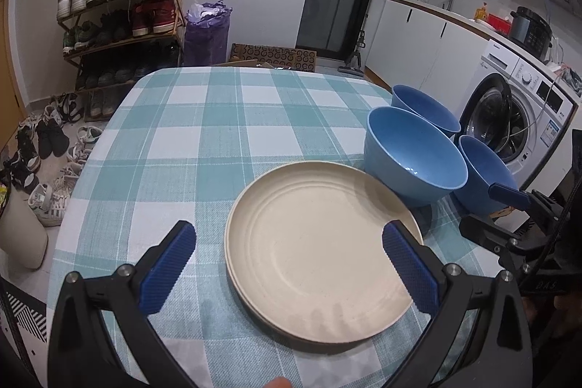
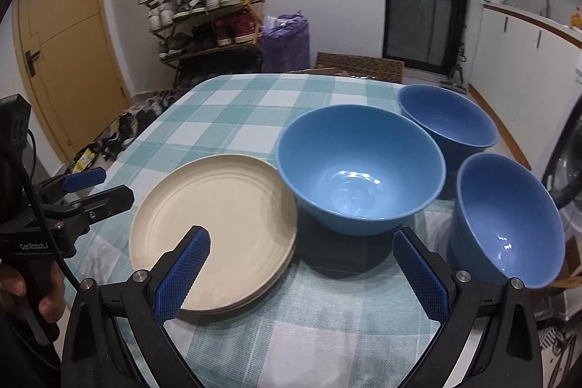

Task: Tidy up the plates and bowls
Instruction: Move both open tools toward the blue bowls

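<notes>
Cream plates (image 2: 214, 206) visibly stacked only in right view; left gripper (image 1: 289, 264), right gripper (image 2: 300, 264) both released.

left tool (image 1: 289, 244): agape | cream plate (image 1: 313, 242) between fingers | bowls (image 1: 414, 151) beside

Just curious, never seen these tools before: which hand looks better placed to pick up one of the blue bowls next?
Probably the right: its gripper, jaws open, faces the big round blue bowl. The left gripper straddles the cream plate stack.
</notes>
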### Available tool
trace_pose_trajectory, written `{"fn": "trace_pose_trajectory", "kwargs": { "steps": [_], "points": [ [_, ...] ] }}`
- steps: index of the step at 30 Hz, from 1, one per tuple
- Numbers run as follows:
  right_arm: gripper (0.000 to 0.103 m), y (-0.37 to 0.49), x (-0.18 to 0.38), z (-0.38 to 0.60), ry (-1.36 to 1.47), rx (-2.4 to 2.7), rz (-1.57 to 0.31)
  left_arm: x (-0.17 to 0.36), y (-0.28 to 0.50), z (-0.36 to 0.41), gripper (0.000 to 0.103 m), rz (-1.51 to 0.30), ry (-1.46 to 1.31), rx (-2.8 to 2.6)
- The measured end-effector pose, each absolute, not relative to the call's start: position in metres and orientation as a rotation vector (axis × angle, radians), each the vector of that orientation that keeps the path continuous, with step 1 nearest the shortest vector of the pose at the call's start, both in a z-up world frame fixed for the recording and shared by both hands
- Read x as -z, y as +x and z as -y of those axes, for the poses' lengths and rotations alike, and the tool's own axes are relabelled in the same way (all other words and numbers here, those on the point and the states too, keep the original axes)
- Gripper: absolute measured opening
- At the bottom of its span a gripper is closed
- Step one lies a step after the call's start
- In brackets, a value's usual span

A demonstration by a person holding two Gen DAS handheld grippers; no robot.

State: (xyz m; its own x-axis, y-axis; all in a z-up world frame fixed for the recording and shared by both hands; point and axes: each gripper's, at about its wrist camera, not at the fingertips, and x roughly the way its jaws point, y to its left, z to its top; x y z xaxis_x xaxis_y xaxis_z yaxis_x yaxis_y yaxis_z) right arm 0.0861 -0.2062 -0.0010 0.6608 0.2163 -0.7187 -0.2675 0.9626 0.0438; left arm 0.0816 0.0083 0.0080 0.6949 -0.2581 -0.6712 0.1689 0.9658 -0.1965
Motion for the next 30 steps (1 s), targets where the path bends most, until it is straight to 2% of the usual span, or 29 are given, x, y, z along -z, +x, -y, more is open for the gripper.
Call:
{"fn": "trace_pose_trajectory", "kwargs": {
  "steps": [30],
  "points": [
    [0.102,0.097,-0.025,0.267,0.051,-0.187,-0.754,-0.050,0.142,0.069,0.103,-0.768,-0.017,0.300]
  ]
}}
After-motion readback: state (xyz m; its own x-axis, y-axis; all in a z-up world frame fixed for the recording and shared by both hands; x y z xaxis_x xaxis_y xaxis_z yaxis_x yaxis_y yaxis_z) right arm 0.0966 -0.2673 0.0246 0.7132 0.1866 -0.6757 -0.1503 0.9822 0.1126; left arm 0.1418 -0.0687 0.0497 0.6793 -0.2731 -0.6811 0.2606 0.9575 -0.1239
